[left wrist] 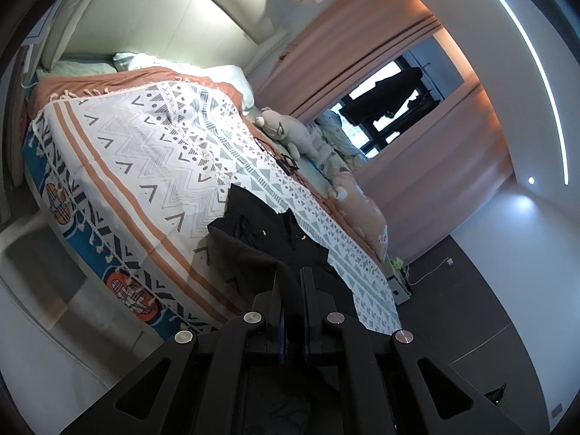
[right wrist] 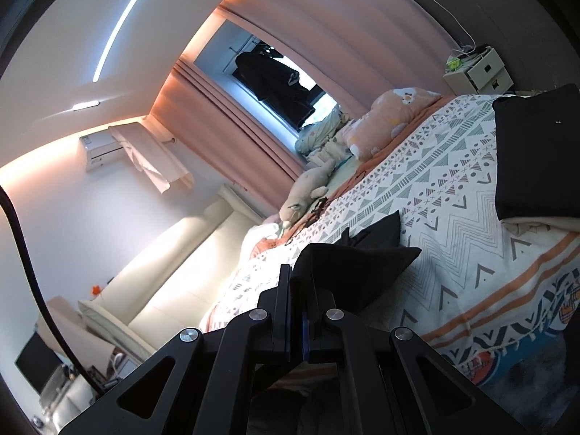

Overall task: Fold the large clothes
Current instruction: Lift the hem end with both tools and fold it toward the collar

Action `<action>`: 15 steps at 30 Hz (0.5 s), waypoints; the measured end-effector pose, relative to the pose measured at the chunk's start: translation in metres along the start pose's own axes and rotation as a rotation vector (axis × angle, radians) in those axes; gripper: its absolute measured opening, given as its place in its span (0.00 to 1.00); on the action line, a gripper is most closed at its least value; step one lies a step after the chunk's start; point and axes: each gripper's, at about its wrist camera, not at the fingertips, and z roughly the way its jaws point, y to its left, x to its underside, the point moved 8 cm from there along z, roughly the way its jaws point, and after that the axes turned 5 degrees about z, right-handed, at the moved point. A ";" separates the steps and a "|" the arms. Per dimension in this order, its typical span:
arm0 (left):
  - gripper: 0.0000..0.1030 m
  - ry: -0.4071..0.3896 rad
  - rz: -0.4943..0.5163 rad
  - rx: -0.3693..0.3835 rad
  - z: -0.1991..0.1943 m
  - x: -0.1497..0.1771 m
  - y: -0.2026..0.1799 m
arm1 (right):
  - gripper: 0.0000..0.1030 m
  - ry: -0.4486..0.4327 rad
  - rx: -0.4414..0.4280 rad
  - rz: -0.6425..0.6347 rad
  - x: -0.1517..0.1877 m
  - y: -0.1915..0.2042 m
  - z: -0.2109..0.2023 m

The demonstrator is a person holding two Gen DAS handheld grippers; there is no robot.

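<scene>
Both the left gripper and right gripper pinch the black garment above the bedspread; only the right wrist view shows a folded black pile on it.

Left gripper and right gripper both have jaws clamped, angled slightly downward.

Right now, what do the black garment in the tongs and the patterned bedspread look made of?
Black garment: soft matte knit, probably cotton fleece; it drapes in thick folds, no sheen.
Patterned bedspread: thin woven cloth, likely cotton; flat printed geometric pattern with knotted tassel fringe along its edge.
</scene>
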 end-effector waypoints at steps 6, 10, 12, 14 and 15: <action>0.06 -0.012 0.005 0.008 0.012 -0.015 -0.004 | 0.04 0.000 0.001 0.004 -0.010 0.002 0.012; 0.06 -0.023 -0.004 0.012 0.031 -0.035 -0.006 | 0.04 -0.005 0.006 -0.006 -0.029 0.010 0.035; 0.06 -0.034 0.003 0.011 0.043 -0.049 -0.010 | 0.04 -0.012 0.009 -0.016 -0.038 0.015 0.047; 0.06 -0.040 0.003 0.012 0.053 -0.061 -0.014 | 0.04 -0.016 0.007 -0.016 -0.049 0.018 0.062; 0.06 -0.041 0.003 0.010 0.060 -0.068 -0.016 | 0.04 -0.017 0.006 -0.015 -0.055 0.018 0.070</action>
